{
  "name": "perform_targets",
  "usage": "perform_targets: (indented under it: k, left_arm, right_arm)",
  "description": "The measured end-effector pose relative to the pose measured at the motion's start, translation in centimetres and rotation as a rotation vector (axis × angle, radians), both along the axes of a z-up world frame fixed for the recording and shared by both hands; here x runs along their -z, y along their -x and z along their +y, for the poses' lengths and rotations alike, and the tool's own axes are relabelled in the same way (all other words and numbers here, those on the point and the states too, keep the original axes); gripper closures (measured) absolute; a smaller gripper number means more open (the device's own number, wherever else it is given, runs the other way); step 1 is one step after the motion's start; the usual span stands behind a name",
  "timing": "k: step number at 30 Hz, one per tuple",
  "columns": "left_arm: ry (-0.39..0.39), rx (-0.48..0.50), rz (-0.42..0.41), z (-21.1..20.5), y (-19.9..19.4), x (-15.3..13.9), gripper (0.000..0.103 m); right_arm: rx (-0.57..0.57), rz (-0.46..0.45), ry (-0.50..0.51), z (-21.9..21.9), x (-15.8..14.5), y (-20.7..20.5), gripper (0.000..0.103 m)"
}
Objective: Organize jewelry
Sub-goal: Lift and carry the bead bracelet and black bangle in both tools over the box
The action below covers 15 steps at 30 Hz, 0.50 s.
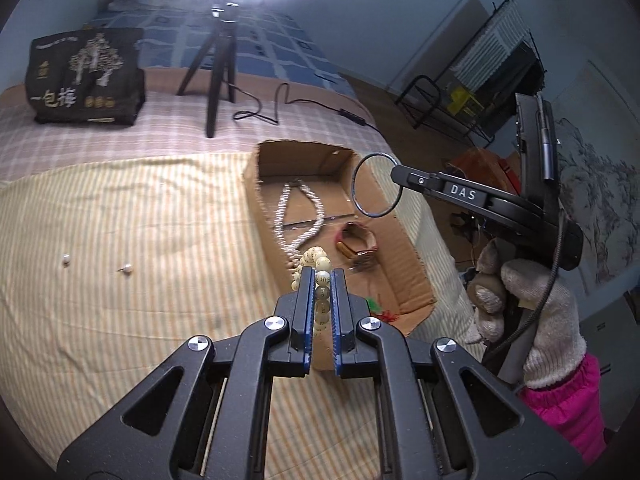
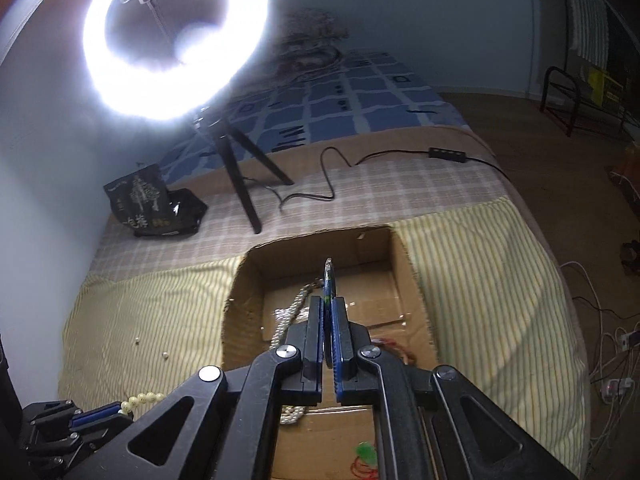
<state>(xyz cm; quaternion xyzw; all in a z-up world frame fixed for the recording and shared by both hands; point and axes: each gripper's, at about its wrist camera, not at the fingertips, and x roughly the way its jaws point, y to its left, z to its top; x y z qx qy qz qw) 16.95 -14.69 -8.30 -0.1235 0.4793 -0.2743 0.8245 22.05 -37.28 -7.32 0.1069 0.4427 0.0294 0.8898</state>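
the left gripper (image 1: 323,276) has its fingers narrow around a bead bracelet (image 1: 316,266) at the cardboard box's (image 1: 404,280) near-left wall. the right gripper (image 2: 329,312) clamps a thin bangle (image 1: 376,185) edge-on above the box, directly over its floor, so it seems nearer to dropping.

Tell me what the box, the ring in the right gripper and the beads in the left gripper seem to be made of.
Box: brown cardboard, matte, with rough torn edges.
Ring: probably metal, thin, dark, with a slight shine.
Beads: cream, speckled, dull; perhaps seed, wood or bone.
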Motion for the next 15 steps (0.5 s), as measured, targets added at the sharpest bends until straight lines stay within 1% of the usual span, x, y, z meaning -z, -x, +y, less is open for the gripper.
perform_targets:
  k: [3, 9, 15]
  left_arm:
    - [0.009, 0.02, 0.0, -1.2, 0.0, -0.2, 0.098]
    - [0.008, 0.061, -0.001, -3.7, 0.3, 0.0, 0.098]
    - [-0.026, 0.087, -0.009, -5.5, 0.7, 0.4, 0.098]
  right_arm:
    - [0.015, 0.0, -0.007, -1.0, 0.0, -0.1, 0.102]
    - [0.015, 0.011, 0.003, -1.4, 0.5, -0.3, 0.102]
    - [0.012, 0.022, 0.002, -1.6, 0.8, -0.4, 0.102]
